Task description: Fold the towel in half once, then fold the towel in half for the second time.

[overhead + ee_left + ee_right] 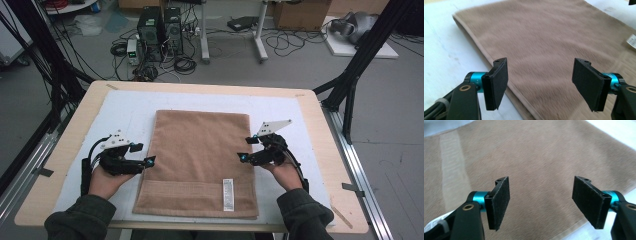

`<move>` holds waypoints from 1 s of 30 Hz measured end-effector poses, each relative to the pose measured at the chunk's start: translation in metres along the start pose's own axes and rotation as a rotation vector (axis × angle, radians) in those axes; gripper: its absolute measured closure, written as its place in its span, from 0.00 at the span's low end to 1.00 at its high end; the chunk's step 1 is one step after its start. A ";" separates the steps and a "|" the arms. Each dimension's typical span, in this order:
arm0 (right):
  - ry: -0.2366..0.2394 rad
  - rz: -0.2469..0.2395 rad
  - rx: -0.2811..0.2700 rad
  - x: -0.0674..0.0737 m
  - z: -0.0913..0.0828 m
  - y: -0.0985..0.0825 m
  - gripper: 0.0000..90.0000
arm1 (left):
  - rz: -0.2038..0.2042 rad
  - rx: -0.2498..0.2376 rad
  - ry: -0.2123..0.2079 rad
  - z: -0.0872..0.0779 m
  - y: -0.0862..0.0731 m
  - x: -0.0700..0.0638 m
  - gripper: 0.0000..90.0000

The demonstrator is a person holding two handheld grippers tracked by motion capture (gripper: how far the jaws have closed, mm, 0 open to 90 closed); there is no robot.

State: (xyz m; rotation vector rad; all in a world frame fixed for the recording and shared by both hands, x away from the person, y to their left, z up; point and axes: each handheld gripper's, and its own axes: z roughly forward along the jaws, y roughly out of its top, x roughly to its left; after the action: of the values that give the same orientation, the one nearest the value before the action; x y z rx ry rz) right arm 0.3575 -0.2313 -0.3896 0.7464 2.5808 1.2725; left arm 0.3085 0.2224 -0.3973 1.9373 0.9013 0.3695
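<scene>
Towel has a white care label w/ print, too small to read. No other legible text anywhere.

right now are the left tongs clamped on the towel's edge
No, in the left gripper view the left tongs stand wide open above the brown towel, with both pads clear of its hem.

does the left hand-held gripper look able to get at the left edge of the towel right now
Probably yes. The left hand-held gripper sits right beside the towel, jaws open and empty, and in its own view the towel's left edge runs between them with nothing lying on it or in the way.
</scene>
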 end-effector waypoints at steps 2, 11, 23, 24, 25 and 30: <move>-0.006 0.000 -0.007 -0.004 -0.001 0.005 0.32 | 0.008 0.000 0.003 0.002 0.006 0.001 0.33; -0.024 0.015 0.005 -0.016 -0.003 0.008 0.32 | 0.003 0.010 0.016 0.012 0.012 0.010 0.35; -0.087 0.025 0.017 -0.045 0.007 0.031 0.32 | -0.021 0.012 0.026 0.026 0.042 0.028 0.37; -0.101 0.032 0.014 -0.049 0.007 0.034 0.32 | -0.010 0.018 0.033 0.027 0.044 0.030 0.37; -0.108 0.046 0.006 -0.052 0.008 0.036 0.32 | -0.022 0.002 0.039 0.030 0.044 0.032 0.38; -0.150 0.085 0.039 -0.068 0.023 0.035 0.32 | -0.110 0.035 0.120 0.047 0.038 0.059 0.40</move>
State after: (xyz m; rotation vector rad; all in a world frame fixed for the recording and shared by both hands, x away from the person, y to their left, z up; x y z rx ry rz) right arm 0.4374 -0.2318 -0.3809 0.9306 2.4845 1.1441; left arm 0.3922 0.2243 -0.3955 1.9038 1.0936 0.4113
